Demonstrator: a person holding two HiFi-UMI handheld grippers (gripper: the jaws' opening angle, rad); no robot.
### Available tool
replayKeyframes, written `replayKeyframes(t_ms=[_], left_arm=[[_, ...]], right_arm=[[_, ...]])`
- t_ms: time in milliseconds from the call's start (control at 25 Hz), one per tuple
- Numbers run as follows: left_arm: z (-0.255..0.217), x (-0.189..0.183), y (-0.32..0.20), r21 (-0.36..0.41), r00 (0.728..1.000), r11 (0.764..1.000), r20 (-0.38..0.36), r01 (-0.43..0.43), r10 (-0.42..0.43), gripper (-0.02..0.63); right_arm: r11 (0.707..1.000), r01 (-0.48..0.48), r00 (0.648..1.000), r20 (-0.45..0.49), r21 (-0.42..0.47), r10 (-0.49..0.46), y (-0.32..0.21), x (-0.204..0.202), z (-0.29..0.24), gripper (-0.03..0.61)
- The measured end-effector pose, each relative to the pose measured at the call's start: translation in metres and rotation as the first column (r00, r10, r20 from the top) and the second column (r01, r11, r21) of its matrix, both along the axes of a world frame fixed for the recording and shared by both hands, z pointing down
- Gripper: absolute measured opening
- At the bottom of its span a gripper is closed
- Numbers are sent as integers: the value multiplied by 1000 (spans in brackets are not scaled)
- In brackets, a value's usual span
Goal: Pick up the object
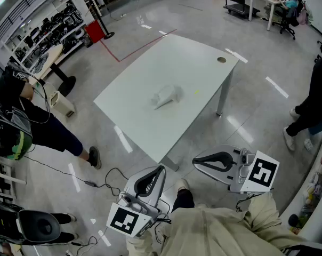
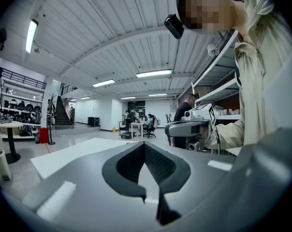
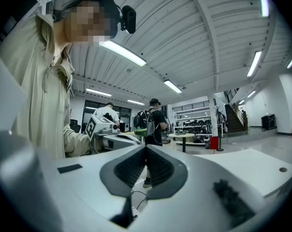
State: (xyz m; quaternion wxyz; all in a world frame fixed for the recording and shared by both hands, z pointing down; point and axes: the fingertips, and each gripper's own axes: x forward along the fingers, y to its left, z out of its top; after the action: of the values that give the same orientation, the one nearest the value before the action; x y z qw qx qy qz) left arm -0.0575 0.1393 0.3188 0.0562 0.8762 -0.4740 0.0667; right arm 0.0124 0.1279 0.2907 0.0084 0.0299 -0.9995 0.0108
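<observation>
A small white crumpled object (image 1: 166,96) lies near the middle of the white table (image 1: 145,121). My left gripper (image 1: 161,168) is held low in front of the person's body, off the table's near corner; its jaws are shut with nothing between them. My right gripper (image 1: 196,161) hovers to the right of it, also shut and empty, pointing left. In the left gripper view the closed jaws (image 2: 144,144) point over the table's edge (image 2: 73,154), with the right gripper (image 2: 189,128) beyond. The right gripper view shows its closed jaws (image 3: 146,148) and the left gripper (image 3: 107,128).
The table has a round cable hole (image 1: 221,60) at its far right corner and a tiny yellow speck (image 1: 196,92). A person (image 1: 27,119) stands at the left, another (image 1: 316,95) at the right. A cable (image 1: 91,183) trails over the floor. Shelves (image 1: 49,28) line the back left.
</observation>
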Motion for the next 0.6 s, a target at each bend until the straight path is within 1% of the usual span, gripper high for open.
replayKeyframes(t_ms=[240, 360, 600], left_arm=[[15, -20, -46, -8, 1000, 1000, -22, -8, 8, 5], [13, -33, -74, -9, 999, 1000, -37, -27, 26, 6], [15, -74, -129, -17, 997, 999, -58, -51, 49, 6]], right_arm=[[1000, -11, 1000, -23, -15, 11, -43, -21, 14, 3], [1000, -19, 999, -38, -19, 18, -68, -37, 12, 3], [999, -48, 997, -58, -25, 47, -124, -80, 13, 3]])
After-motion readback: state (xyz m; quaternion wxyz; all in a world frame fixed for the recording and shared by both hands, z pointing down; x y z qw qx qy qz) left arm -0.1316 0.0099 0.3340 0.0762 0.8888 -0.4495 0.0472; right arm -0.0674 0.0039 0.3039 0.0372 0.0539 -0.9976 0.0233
